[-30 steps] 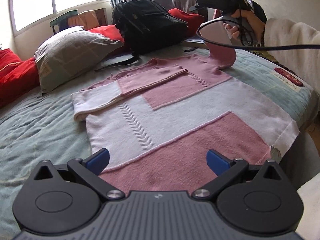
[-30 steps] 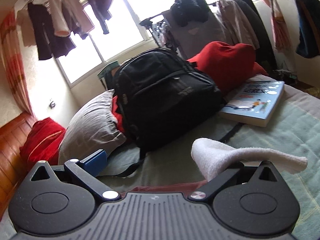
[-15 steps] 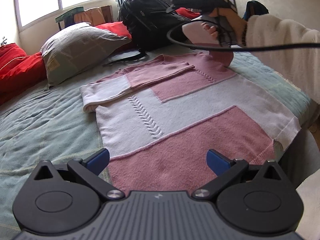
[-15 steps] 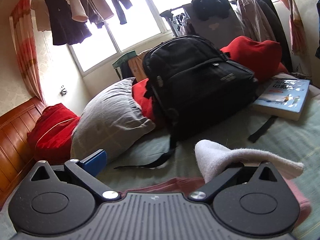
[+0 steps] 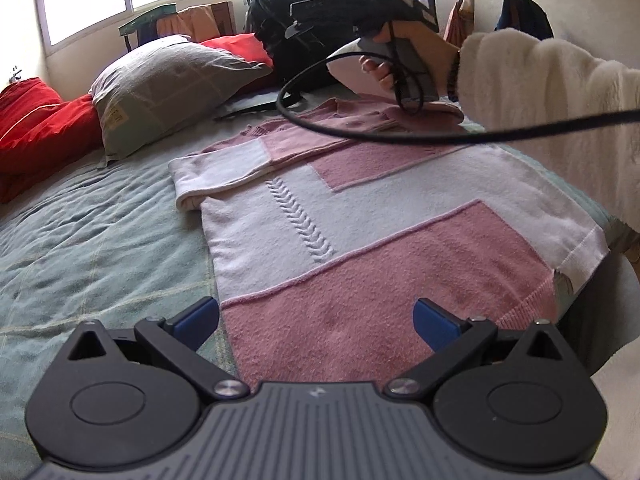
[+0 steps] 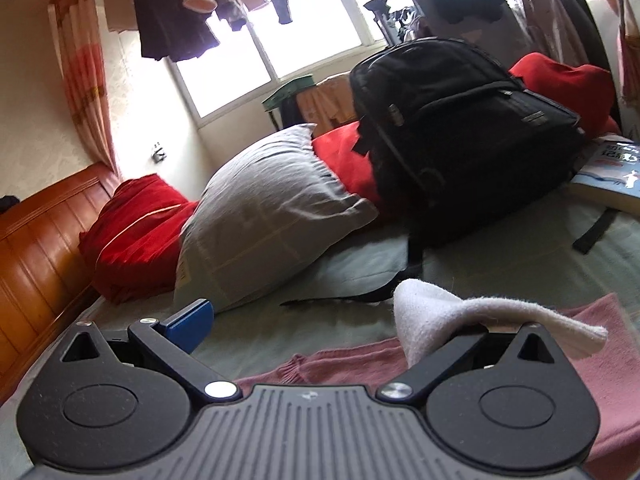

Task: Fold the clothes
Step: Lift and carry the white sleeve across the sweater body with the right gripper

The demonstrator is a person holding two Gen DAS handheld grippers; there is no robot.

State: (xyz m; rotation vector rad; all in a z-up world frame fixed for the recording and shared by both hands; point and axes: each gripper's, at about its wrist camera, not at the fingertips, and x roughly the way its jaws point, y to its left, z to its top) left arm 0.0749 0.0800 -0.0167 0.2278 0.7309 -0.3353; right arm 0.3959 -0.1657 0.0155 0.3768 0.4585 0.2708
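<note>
A pink and white patchwork sweater [image 5: 400, 240] lies flat on the green quilt [image 5: 100, 240]. Its left sleeve [image 5: 240, 164] is folded across the chest. My left gripper [image 5: 316, 320] hovers open over the pink hem and holds nothing. At the far collar end a person's hand [image 5: 412, 60] holds the right gripper low over the sweater. In the right wrist view my right gripper [image 6: 316, 320] has its jaws wide apart. The white sleeve cuff [image 6: 440, 308] is draped over its right finger and hides that pad. Pink knit [image 6: 340, 364] lies just beneath.
A grey pillow [image 5: 168, 84], red cushions [image 5: 36, 128] and a black backpack [image 6: 460, 140] line the far side of the bed. A book [image 6: 612, 176] lies right of the backpack. A black cable [image 5: 400, 132] hangs across the sweater. The bed edge [image 5: 616, 232] runs at the right, a wooden headboard [image 6: 36, 248] at the left.
The right gripper has carried the sleeve cuff down and to the left, from above the bed's right side to low over the sweater's chest. The left gripper stayed open over the hem.
</note>
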